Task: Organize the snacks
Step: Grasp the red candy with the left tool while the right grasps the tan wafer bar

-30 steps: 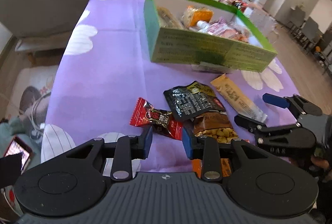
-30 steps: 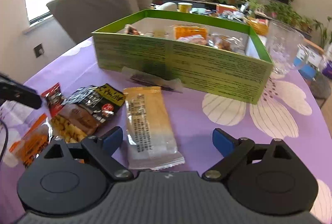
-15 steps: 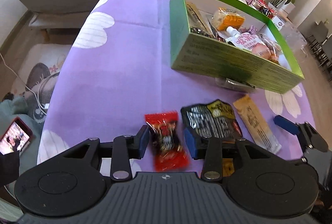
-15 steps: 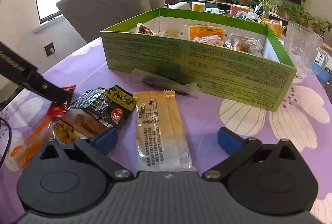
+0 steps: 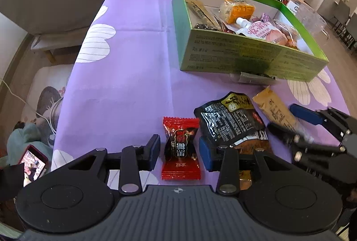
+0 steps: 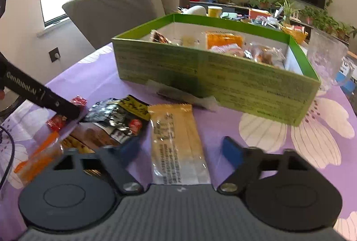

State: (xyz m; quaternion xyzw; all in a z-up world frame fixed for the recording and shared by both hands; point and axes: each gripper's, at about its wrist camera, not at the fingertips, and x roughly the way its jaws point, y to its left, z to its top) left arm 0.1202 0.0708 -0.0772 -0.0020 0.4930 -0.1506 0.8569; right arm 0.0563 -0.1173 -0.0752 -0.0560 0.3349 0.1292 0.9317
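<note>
My left gripper has its fingers spread, with the red candy packet lying flat on the desk between them; neither pad touches it as far as I can tell. My right gripper is also released, its fingers either side of the yellow wafer bar, which points away from me toward the green box.

To do this well, I'd judge the left fingers should close across the candy's fat middle, not its crimped ends, which would slip. The black snack pouch lies just beyond my left gripper's right-hand finger, so I must keep that pad clear of its edge or I'll pinch both. The wafer bar wants a grip across its width, low enough to catch the thin wrapper. The box lies well ahead of both grippers, already partly filled.
</note>
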